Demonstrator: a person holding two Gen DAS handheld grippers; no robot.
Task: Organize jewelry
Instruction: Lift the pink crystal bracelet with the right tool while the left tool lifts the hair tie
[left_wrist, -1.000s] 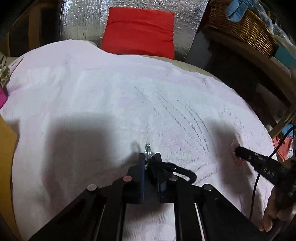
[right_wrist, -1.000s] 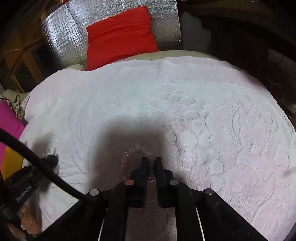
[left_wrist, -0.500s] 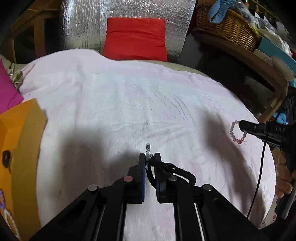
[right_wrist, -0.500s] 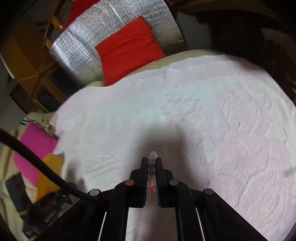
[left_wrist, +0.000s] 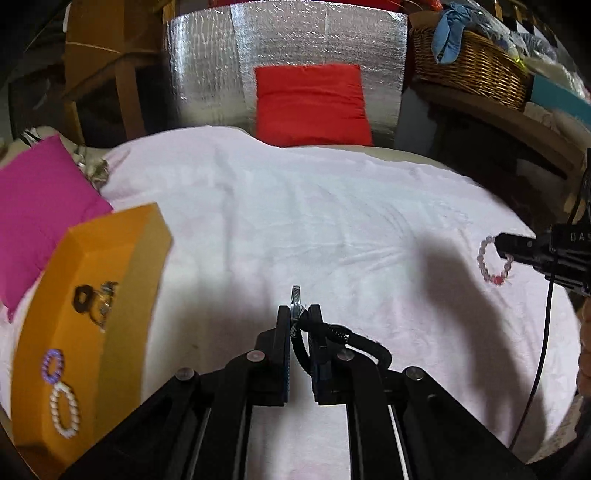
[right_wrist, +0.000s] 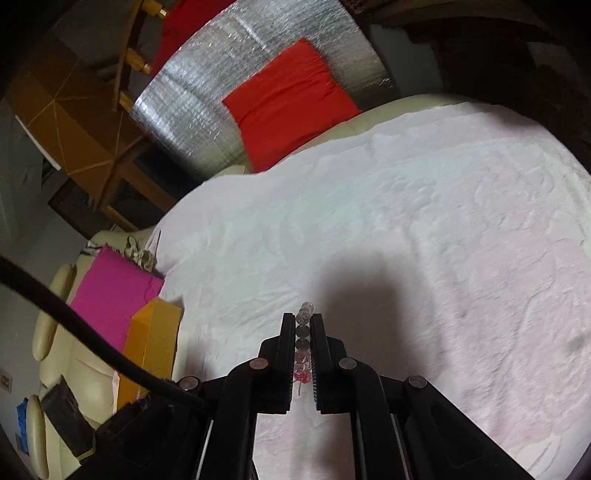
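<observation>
My left gripper (left_wrist: 298, 312) is shut on a black cord necklace with a silver ring pendant (left_wrist: 296, 300), held above the pale pink towel (left_wrist: 295, 221). My right gripper (right_wrist: 303, 321) is shut on a clear bead bracelet (right_wrist: 303, 339) with red beads at its low end; it also shows hanging from the right gripper in the left wrist view (left_wrist: 493, 260). An orange jewelry box (left_wrist: 85, 325) lies at the left, holding a purple bead ring (left_wrist: 53, 365), a white bead bracelet (left_wrist: 65, 410) and a dark piece (left_wrist: 85, 295). The box also shows in the right wrist view (right_wrist: 151, 343).
A magenta cushion (left_wrist: 40, 210) lies left behind the box. A red cushion (left_wrist: 310, 103) leans on a silver foil panel (left_wrist: 288, 55) at the back. A wicker basket (left_wrist: 469, 70) stands on a shelf at the right. A cream seat (right_wrist: 70, 362) is beside the towel.
Both grippers have lifted off the towel with their jewelry and swung left. The orange box and magenta cushion have come into view.
</observation>
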